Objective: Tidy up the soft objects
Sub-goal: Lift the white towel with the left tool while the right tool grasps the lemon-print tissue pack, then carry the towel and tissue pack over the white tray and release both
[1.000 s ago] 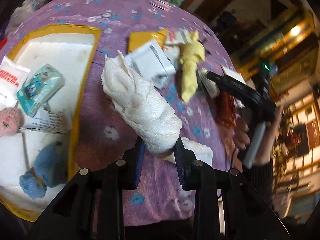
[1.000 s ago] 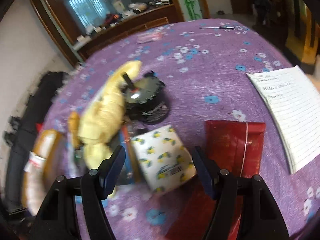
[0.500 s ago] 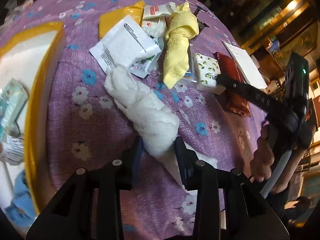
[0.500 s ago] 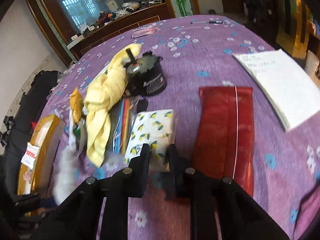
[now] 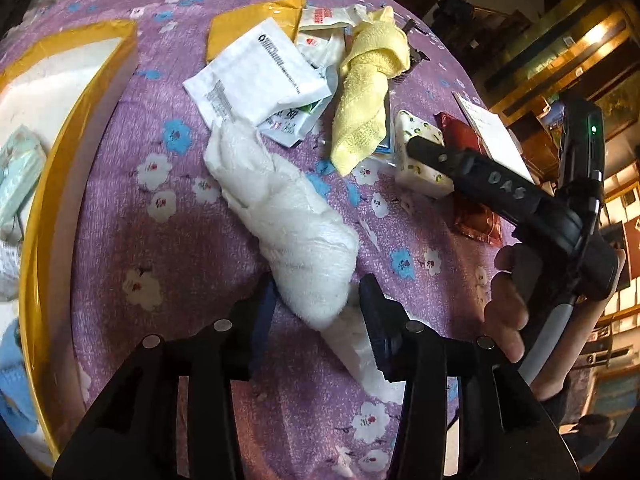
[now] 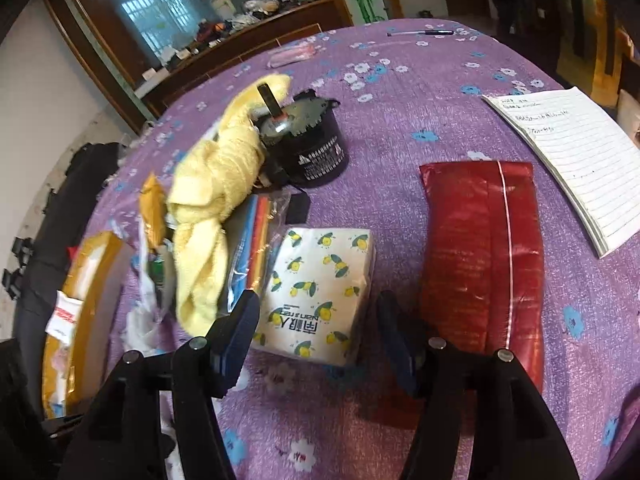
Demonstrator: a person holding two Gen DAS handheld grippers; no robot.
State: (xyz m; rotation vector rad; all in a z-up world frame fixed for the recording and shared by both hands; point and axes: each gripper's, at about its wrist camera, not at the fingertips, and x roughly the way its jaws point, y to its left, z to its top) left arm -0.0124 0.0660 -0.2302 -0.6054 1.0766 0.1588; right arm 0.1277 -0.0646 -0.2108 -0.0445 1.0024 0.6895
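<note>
Left gripper (image 5: 318, 306) jaws are opening around the near end of the rolled white towel (image 5: 286, 226) lying on the bench (image 5: 168, 248). Right gripper (image 6: 316, 332) jaws are opening too, straddling the lemon-print tissue pack (image 6: 320, 292) without pressing it.

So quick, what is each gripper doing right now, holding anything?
Left gripper: jaws opening around the rolled white towel, which lies on the table.
Right gripper: jaws opening astride the lemon-print tissue pack, not gripping it.
</note>
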